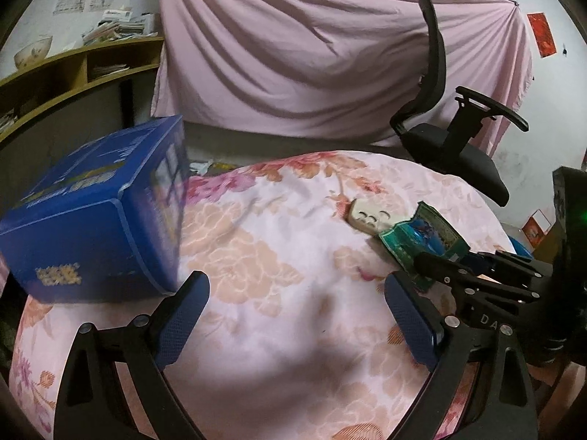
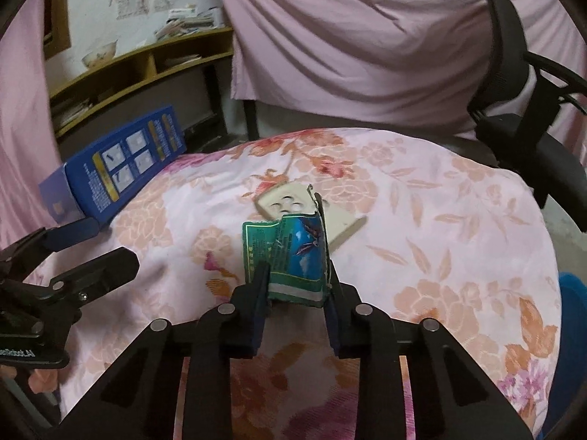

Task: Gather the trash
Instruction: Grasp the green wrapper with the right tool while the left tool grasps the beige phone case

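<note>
a: in the left wrist view, at the left of the frame, we see a blue box (image 1: 95, 212) on the flowered cloth (image 1: 279, 256). one corner of it is close to the left finger of our left gripper (image 1: 297, 315).

b: and that claw?

a: it stands wide, and we see nothing between its pads, only the cloth. further right, in the middle right of the frame, a beige flat thing (image 1: 367, 218) lies on the cloth, and beside it is the crumpled green packet (image 1: 422, 242). the right gripper (image 1: 455, 267) reaches it from the right edge.

b: now the right wrist view, again from the left.

a: at the lower left edge we see the left gripper (image 2: 95, 245), and above it the blue box (image 2: 121, 168). in the centre, the right gripper (image 2: 295, 286) is narrow and holds the green packet (image 2: 290, 253); both pads press on its sides. the packet's far end lies partly over the beige flat thing (image 2: 293, 205). at the upper right a black office chair (image 2: 528, 117) stands in front of the pink drape (image 2: 367, 36).
</note>
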